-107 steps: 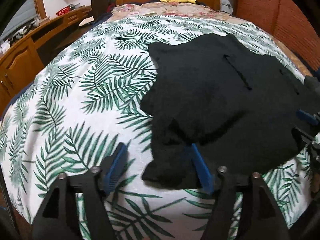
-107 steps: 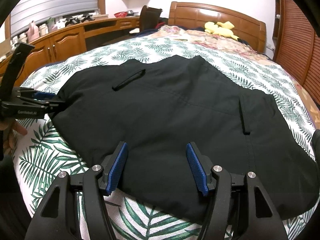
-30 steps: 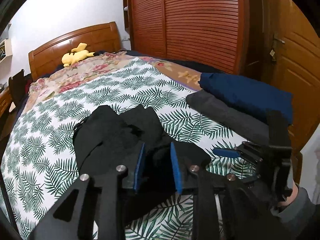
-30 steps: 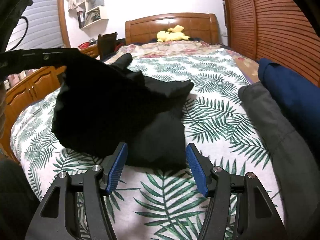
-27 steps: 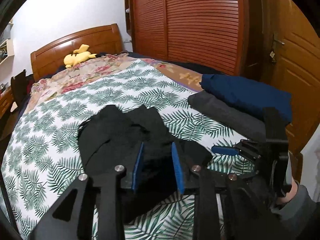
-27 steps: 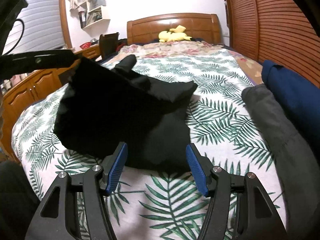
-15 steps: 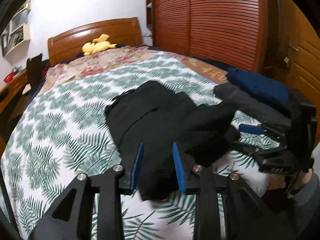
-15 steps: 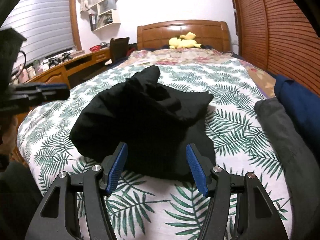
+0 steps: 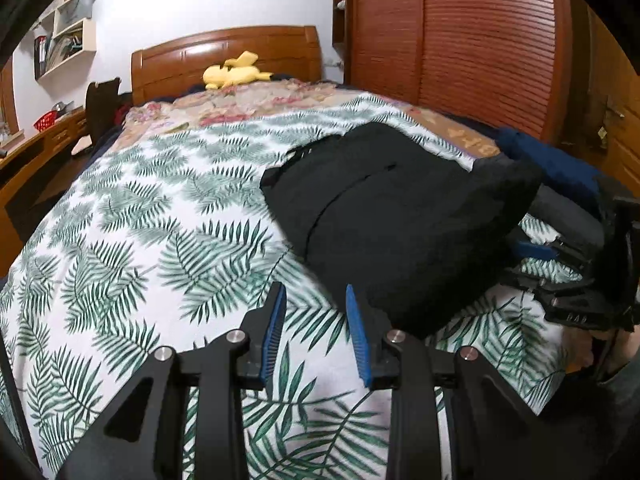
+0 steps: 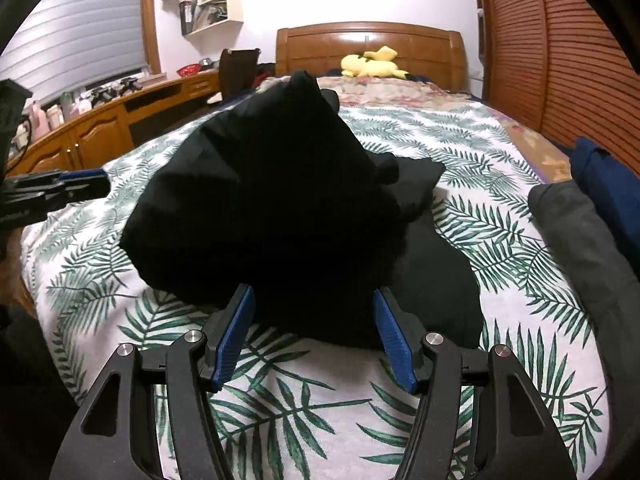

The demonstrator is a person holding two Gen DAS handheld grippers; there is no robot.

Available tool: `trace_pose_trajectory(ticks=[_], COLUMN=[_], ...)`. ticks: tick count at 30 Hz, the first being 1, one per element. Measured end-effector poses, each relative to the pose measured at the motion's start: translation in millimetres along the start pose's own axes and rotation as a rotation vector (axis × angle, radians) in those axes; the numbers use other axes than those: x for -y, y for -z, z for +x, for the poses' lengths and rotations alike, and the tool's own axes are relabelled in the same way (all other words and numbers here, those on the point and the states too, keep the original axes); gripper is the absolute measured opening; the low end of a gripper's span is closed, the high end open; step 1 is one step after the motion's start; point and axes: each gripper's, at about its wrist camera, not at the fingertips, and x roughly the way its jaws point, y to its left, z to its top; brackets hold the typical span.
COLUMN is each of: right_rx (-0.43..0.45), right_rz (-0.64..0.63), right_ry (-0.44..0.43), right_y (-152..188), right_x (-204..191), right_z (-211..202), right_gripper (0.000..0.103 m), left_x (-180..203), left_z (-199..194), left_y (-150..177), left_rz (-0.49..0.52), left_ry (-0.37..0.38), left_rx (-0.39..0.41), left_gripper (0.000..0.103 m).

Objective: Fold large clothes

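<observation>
Since half a second ago, my left gripper (image 9: pixel 316 328) has let go of the black garment (image 9: pixel 400 216) and drawn back toward the foot edge of the bed (image 9: pixel 120 240).

Left wrist view: my left jaws stand partly apart with nothing between them, over bare leaf-print cover. The garment lies bunched just ahead, toward the bed's right edge. My right gripper (image 9: pixel 536 250) sits at the garment's near right corner. Folded navy clothes (image 9: pixel 560 164) lie along that right edge.

Right wrist view: my right gripper (image 10: pixel 314 330) has its jaws wide apart, the garment (image 10: pixel 280 200) heaped between and just ahead of the blue pads (image 10: pixel 236 328), unclamped. A grey folded piece (image 10: pixel 576 232) lies at the right edge. A yellow plush (image 10: pixel 372 62) rests by the headboard.
</observation>
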Motion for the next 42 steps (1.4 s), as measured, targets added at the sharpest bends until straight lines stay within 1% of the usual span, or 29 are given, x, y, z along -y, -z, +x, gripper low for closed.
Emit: trace_pose_trajectory(ticks=[2, 6, 12, 16, 18, 20, 23, 27, 29, 31, 35, 38, 41, 42], right_rx=[-0.002, 0.003, 0.051, 0.077, 0.09, 0.115, 0.119, 0.09, 0.055, 0.016, -0.048, -0.082, -0.126, -0.145], right_rz=[0.007, 0.001, -0.006, -0.003, -0.006, -0.015, -0.031, -0.085, -0.099, -0.099, -0.065, -0.021, 0.03, 0.04], right_ry=[0.017, 0.048, 0.049, 0.05, 0.047, 0.038, 0.004, -0.002, -0.025, -0.03, -0.025, -0.029, -0.063, -0.09], right_y=[1, 0, -13, -34, -49, -67, -88, -107, -113, -114, -110, -103, -94, -91], right_x=[1, 0, 1, 6, 6, 3, -7, -26, -33, -34, -25, -10, 3, 5], right_z=[0, -6, -39, -59, -67, -74, -74, -58, -42, -25, 0, 9, 16, 18], right_gripper=[0.062, 0.062, 0.062, 0.063, 0.068, 0.07, 0.072, 0.072, 0.072, 0.072, 0.072, 0.072, 0.071, 0.06], left_x=[-2, -5, -9, -13, -15, -16, -18, -17, -17, -16, -16, -17, -16, -16], left_z=[1, -5, -12, -16, -17, -19, -20, -20, -20, -21, -23, -24, -24, -24], left_y=[3, 5, 5, 5, 5, 5, 4, 4, 5, 5, 4, 4, 4, 4], left_rz=[0.003, -0.005, -0.013, -0.018, -0.023, -0.029, -0.035, -0.032, -0.029, -0.026, -0.028, -0.024, -0.023, -0.023], left_ry=[-0.003, 0.008, 0.02, 0.024, 0.024, 0.024, 0.027, 0.028, 0.03, 0.031, 0.037, 0.045, 0.048, 0.047], left_rx=[-0.008, 0.001, 0.017, 0.026, 0.03, 0.034, 0.04, 0.042, 0.042, 0.043, 0.049, 0.052, 0.055, 0.055], left_gripper=[0.029, 0.029, 0.029, 0.029, 0.029, 0.029, 0.029, 0.029, 0.029, 0.029, 0.029, 0.029, 0.029, 0.029])
